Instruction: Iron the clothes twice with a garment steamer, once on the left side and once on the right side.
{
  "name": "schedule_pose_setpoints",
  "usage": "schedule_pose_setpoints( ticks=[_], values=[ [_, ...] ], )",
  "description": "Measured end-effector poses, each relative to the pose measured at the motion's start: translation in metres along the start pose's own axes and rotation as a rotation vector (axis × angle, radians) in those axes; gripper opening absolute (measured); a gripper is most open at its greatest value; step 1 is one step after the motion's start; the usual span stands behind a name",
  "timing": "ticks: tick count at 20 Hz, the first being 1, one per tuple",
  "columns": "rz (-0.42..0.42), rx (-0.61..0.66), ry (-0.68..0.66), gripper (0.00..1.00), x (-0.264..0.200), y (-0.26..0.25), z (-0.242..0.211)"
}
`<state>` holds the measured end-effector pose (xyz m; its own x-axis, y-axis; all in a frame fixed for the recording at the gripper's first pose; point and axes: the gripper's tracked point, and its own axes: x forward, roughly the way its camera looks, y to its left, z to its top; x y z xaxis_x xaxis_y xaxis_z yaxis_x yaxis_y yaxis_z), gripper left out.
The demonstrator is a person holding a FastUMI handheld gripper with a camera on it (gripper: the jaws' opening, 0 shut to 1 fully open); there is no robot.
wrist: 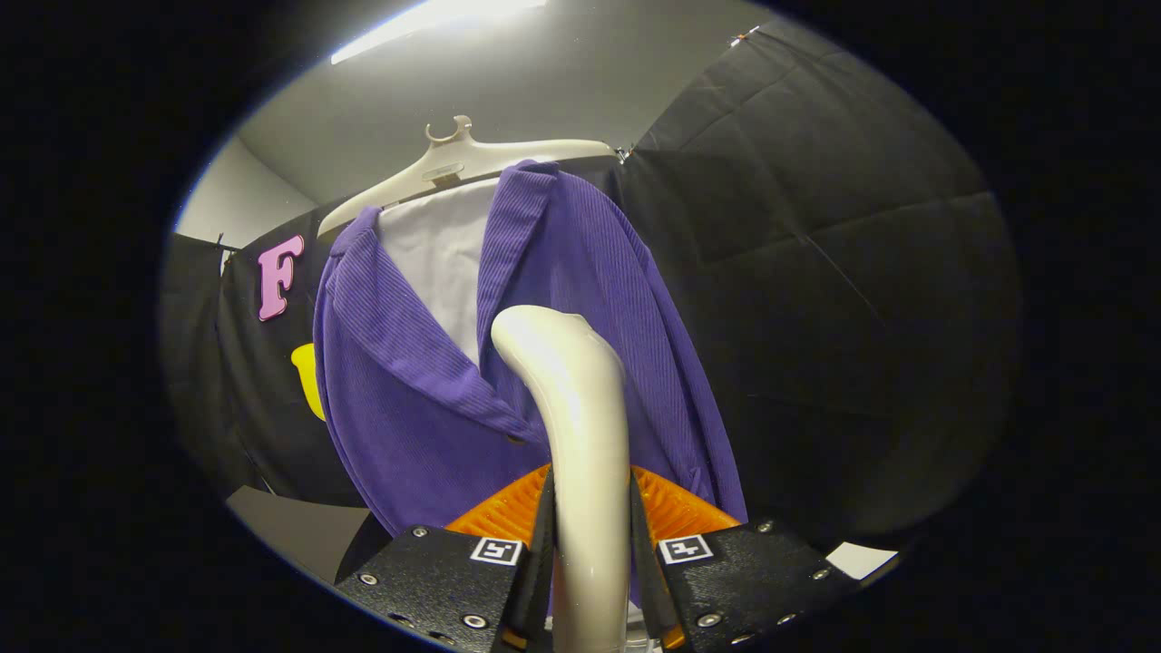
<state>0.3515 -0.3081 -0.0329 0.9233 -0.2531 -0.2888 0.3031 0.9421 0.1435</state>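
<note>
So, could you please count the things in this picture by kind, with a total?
Garments: 2, a purple jacket over a white shirt
Hangers: 1, the pale hanger holding both
Steamers: 1, the garment steamer, its handle clamped between the fingers of the hand-held gripper
Total: 4
</note>
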Motion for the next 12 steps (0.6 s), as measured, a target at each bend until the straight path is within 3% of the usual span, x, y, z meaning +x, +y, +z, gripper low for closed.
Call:
schedule_pose_setpoints(
  ticks=[12],
  values=[
    [-0.076,0.008,0.139,0.41,-0.021,-0.032,-0.114]
  ],
)
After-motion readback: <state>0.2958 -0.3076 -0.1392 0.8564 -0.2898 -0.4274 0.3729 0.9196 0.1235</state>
